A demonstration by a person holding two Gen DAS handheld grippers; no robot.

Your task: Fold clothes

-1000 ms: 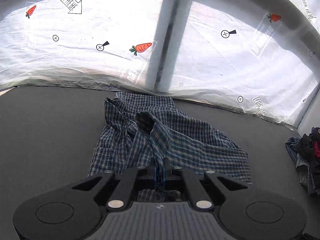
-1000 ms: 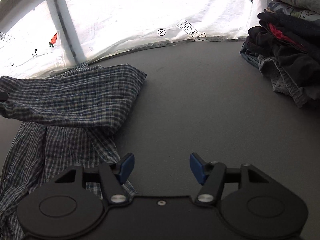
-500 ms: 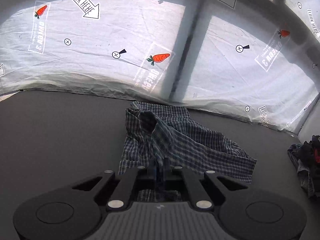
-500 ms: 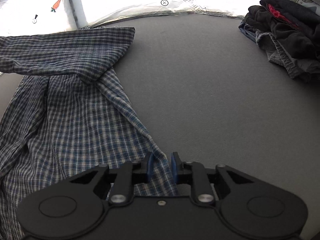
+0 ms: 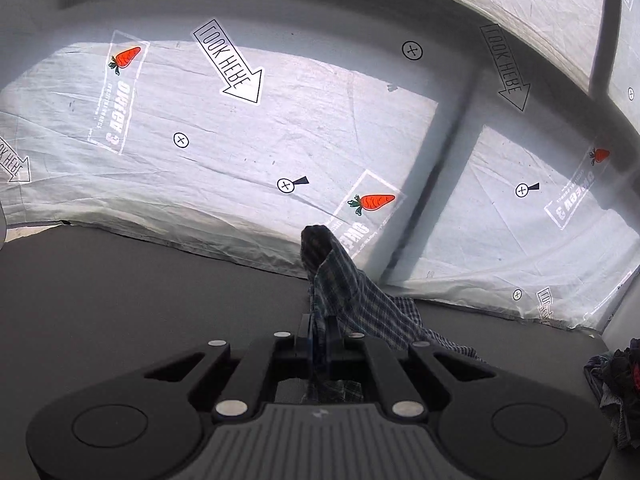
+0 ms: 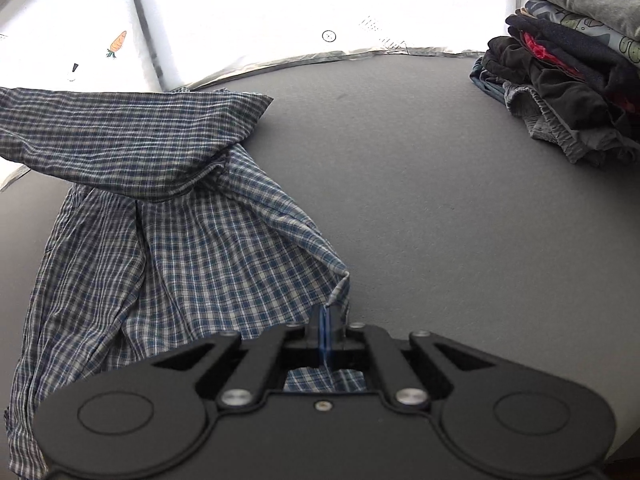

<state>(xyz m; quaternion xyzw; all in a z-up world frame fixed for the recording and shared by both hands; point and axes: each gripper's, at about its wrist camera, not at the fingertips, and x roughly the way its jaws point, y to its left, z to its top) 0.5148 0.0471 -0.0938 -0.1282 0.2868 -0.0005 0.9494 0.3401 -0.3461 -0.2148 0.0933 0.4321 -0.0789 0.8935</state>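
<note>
A blue and white checked shirt lies partly spread on the grey table. My right gripper is shut on the shirt's right edge, which rises in a peak from the table to the jaws. My left gripper is shut on another part of the checked shirt and holds it up, so the cloth stands in a ridge before the fingers and trails down to the right. In the right wrist view the lifted part hangs as a band across the upper left.
A pile of dark and grey clothes sits at the table's far right; it also shows in the left wrist view. A white printed sheet with carrots and arrows backs the table's far edge.
My right gripper went from open to shut on the shirt's right edge and has lifted it slightly. My left gripper has raised its hold, and the cloth now stands higher.
</note>
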